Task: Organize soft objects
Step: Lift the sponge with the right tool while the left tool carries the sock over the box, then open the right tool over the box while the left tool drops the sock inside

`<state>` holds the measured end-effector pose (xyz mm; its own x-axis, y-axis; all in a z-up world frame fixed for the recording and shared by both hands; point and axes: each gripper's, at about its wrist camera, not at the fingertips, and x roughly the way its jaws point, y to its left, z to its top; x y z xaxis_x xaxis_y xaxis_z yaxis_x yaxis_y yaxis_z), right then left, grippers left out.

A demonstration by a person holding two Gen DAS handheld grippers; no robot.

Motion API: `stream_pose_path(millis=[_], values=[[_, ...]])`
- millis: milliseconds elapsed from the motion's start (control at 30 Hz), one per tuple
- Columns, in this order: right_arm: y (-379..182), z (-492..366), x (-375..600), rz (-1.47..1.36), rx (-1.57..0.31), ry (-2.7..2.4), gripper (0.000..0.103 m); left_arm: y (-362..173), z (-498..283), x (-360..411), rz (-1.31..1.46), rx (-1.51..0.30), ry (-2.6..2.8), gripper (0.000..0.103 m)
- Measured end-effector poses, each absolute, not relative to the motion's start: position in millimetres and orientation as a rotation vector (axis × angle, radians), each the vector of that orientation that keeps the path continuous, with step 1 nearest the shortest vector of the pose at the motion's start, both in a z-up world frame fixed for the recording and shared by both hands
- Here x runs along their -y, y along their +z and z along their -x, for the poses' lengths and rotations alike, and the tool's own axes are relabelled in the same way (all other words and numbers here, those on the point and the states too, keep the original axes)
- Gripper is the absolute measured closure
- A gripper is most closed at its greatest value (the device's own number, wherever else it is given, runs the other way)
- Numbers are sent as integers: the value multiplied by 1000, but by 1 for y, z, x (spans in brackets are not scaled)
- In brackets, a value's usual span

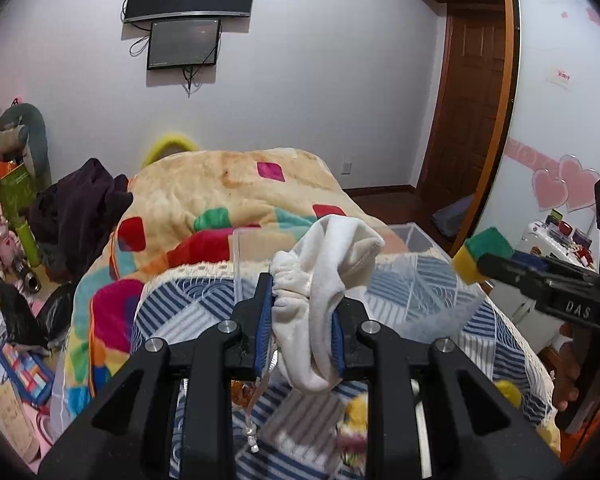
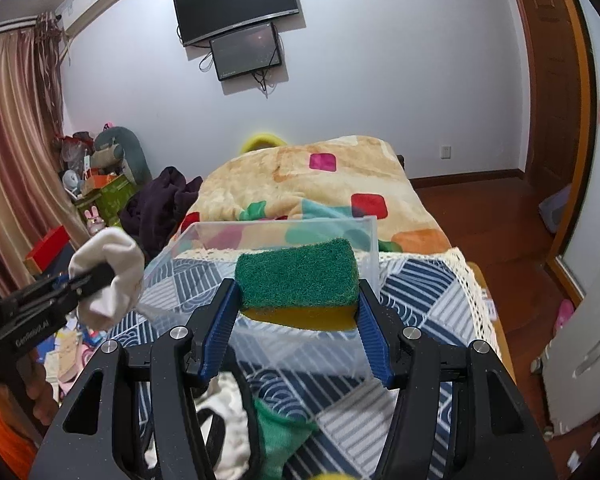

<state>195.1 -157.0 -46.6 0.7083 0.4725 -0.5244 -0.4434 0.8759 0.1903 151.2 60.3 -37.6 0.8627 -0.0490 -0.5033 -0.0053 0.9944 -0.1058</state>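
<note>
the left gripper [image 1: 303,312] is clamped on a bunched white sock [image 1: 328,276], its jaws drawn close together with the blue pads pressing the cloth from both sides; the sock's long axis runs roughly upright between the pads, one end flopping up and to the right above the fingertips, the other hanging below them. it is held clear above the bed's blue-and-white patterned cover [image 1: 420,296]. the right gripper [image 2: 298,312] stands about half open and is clamped on a green-and-yellow sponge [image 2: 298,276], gripped by its short ends; the sponge's long axis lies crosswise between the fingers, green scouring face up, yellow foam underneath. the sponge sits right at the fingertips, held in the air in front of a clear plastic box [image 2: 364,248] that rests on the cover, just beyond the gripper. from the right wrist view the sock appears at the left, beside the box's near left corner and apart from the sponge. a colourful fleece blanket [image 2: 340,184] lies on the bed behind the box
</note>
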Motion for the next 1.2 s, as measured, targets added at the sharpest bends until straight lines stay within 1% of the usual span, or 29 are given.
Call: stream_pose_path(millis=[200,367,500,667,733,833,900,967,1133,1200], values=[[-50,-217,144,-12,-643,522,48,-46,-191,-58,120,-585,-37,78],[-64,-236,131,35,-721,533,48,-70,-221,-55,115,-675,-30,78],[-78,-247,124,62,-785,544,48,-89,-234,-51,103,-740,-33,78],[-92,-256,119,108,-855,547,48,-102,-240,-45,53,-762,-38,77],[-92,-254,118,132,-860,552,46,-103,-241,-45,33,-763,-25,77],[-91,-254,116,141,-874,568,45,-104,-242,-45,35,-777,-30,71],[-90,-252,115,151,-876,567,45,-103,-240,-46,50,-778,-39,64],[-89,-251,115,160,-878,565,44,-101,-237,-45,53,-777,-39,59],[-84,-248,116,149,-858,571,41,-90,-226,-46,78,-758,-55,56],[-78,-244,117,153,-834,564,39,-82,-219,-46,70,-735,-50,45]])
